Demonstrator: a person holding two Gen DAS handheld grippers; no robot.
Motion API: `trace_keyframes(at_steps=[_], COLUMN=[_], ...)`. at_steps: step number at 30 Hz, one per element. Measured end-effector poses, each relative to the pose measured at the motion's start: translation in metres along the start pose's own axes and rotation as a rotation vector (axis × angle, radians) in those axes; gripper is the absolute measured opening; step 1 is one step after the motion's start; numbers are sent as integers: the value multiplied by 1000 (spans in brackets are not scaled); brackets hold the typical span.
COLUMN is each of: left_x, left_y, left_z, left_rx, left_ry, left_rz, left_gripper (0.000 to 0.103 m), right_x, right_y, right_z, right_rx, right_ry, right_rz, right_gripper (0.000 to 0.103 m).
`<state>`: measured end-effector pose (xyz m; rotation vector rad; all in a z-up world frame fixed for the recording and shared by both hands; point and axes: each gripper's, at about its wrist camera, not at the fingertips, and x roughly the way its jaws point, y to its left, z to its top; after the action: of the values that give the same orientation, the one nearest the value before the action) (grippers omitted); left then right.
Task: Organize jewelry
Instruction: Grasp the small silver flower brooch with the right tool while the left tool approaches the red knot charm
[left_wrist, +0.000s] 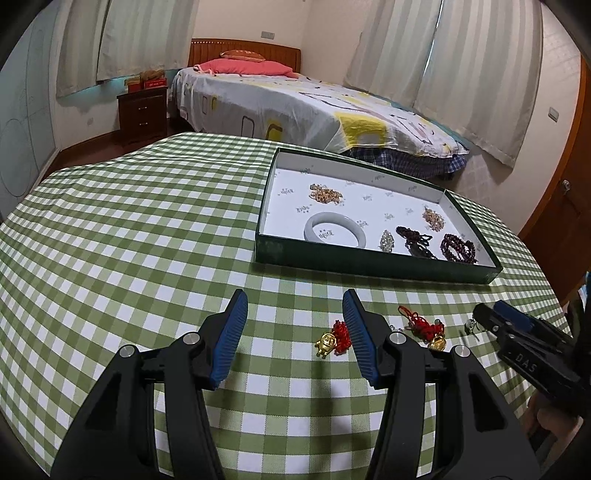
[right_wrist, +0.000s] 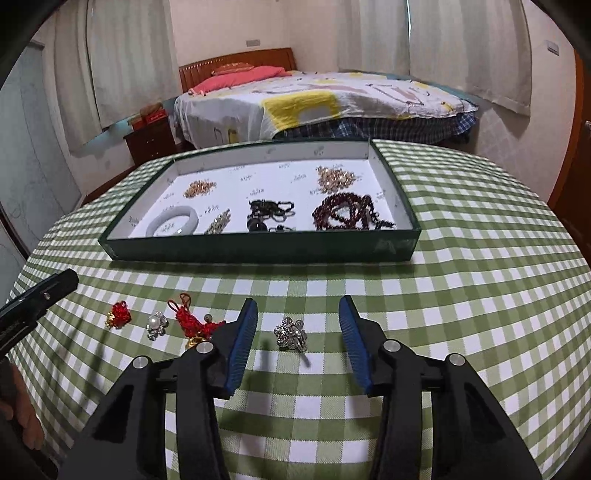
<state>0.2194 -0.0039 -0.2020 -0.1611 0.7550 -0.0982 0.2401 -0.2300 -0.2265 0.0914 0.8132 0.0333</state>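
A dark green box (left_wrist: 369, 266) (right_wrist: 258, 251) with a white floor holds a pale bangle (left_wrist: 330, 226) (right_wrist: 173, 220), gold chains, dark beads and a brooch. My left gripper (left_wrist: 295, 306) is open above the table; a gold charm with red cord (left_wrist: 330, 341) (right_wrist: 119, 314) lies just inside its right finger. My right gripper (right_wrist: 298, 310) (left_wrist: 491, 317) is open, with a silver flower brooch (right_wrist: 291, 332) on the cloth between its fingers. A pearl brooch (right_wrist: 157, 324) and a second red-cord charm (left_wrist: 424, 328) (right_wrist: 194, 319) lie to its left.
The table wears a green and white checked cloth (left_wrist: 129, 240) (right_wrist: 461, 277). Beyond its far edge stand a bed (left_wrist: 295, 103) and a dark nightstand (left_wrist: 142, 112). The left gripper's finger shows at the left edge of the right wrist view (right_wrist: 40, 291).
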Motion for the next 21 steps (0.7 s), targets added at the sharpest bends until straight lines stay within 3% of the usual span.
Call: trace_keyframes(at_steps=[6,10,21], left_x=[2,4,12], left_y=[-3,-6,-17], left_z=[-4,-6,-10], left_rx=[5,6,18], left_ry=[9,13,40], left_rz=[0,1,-18], left_gripper=[52,52,52], right_x=[10,15,-13], right_y=[0,0,-17], right_z=[0,-1,-4], right_rx=[9,5,25], right_ry=[42,78,19], right_rz=[8,17,5], right_gripper=[34,22,22])
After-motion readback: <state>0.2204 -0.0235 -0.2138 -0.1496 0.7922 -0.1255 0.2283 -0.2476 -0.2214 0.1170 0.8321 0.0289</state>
